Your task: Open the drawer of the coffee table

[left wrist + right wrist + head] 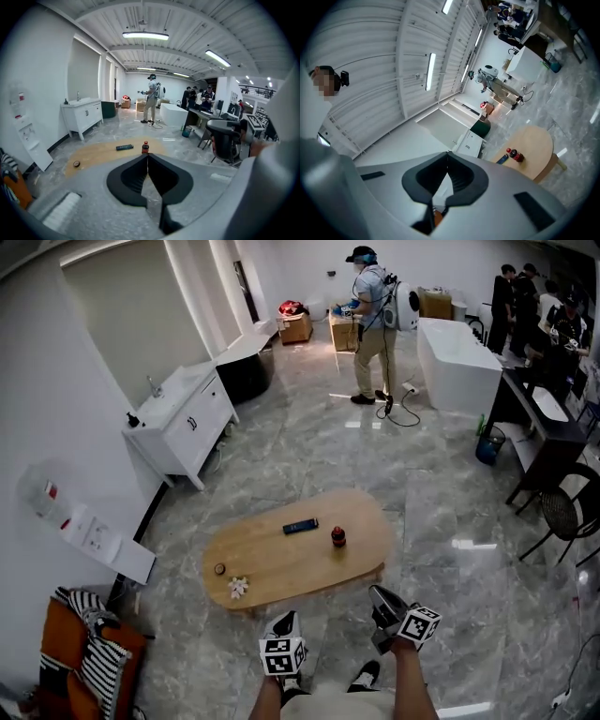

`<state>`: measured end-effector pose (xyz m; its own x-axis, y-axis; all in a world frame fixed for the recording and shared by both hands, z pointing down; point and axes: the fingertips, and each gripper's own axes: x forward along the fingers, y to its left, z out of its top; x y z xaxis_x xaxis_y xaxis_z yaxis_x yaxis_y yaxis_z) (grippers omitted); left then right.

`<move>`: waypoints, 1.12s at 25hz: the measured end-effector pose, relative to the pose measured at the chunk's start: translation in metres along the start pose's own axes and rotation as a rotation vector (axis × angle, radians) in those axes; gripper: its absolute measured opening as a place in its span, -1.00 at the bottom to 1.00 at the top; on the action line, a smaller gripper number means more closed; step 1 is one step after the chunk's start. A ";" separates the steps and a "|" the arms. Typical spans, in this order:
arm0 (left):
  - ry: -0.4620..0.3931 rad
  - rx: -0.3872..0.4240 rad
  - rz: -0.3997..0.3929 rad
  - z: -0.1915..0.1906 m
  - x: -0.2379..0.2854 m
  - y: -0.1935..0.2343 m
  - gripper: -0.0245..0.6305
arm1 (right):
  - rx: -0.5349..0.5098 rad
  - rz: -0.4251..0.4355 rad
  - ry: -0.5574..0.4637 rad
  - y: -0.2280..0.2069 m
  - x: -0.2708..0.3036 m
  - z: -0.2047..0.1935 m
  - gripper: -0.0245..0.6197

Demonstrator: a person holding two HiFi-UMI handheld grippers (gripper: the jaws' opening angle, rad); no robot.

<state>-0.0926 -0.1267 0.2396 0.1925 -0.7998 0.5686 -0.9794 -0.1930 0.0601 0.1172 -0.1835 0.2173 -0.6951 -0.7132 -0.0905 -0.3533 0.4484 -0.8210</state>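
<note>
Low oval wooden desk sits mid-floor on grey marble tiles, just ahead of both grippers. Its near edge faces the person, and no drawer front can be made out from any view. On top are a dark remote, a small dark bottle with a red cap to its right, a small round dark item near the left end, and a little white object at the near-left edge. The left gripper is just short of the desk's near edge, angled down, jaws together with nothing between them; in the left gripper view the tips meet in line with the bottle. The right gripper is near the desk's right near corner, jaws also pressed together and empty; the right gripper view is rolled, so the desk shows at lower right. A white cabinet stands along the left wall. A person with a backpack rig stands far back beside a white tub.
</note>
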 end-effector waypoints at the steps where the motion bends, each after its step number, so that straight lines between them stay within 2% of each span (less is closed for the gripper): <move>1: 0.004 -0.022 0.017 -0.006 0.000 0.001 -0.89 | 0.000 -0.006 0.015 -0.006 -0.004 -0.002 -0.88; 4: 0.024 -0.072 0.060 -0.017 0.006 0.004 -0.89 | -0.012 -0.037 0.039 -0.023 -0.010 0.004 -0.88; 7: 0.033 -0.079 0.059 -0.018 0.018 0.001 -0.89 | -0.068 -0.059 0.068 -0.035 -0.006 0.016 -0.88; 11: 0.041 -0.083 0.057 -0.023 0.042 0.001 -0.89 | -0.200 -0.124 0.170 -0.058 -0.001 0.015 -0.88; 14: 0.050 -0.100 0.064 -0.036 0.068 0.003 -0.89 | -0.332 -0.208 0.254 -0.091 -0.001 0.010 -0.88; 17: 0.055 -0.089 0.072 -0.050 0.096 0.008 -0.89 | -0.430 -0.265 0.292 -0.127 0.005 0.009 -0.88; 22: 0.077 -0.072 0.051 -0.082 0.137 0.018 -0.89 | -0.480 -0.288 0.370 -0.183 0.018 -0.014 -0.88; 24: 0.082 -0.066 0.051 -0.098 0.142 0.028 -0.89 | -0.499 -0.300 0.374 -0.197 0.023 -0.028 -0.88; 28: 0.055 -0.115 0.074 -0.135 0.156 0.053 -0.89 | -0.576 -0.292 0.352 -0.222 0.035 -0.056 -0.88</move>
<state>-0.1226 -0.1849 0.4426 0.1190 -0.7762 0.6192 -0.9920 -0.0659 0.1080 0.1359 -0.2781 0.4280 -0.6480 -0.6750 0.3528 -0.7605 0.5479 -0.3485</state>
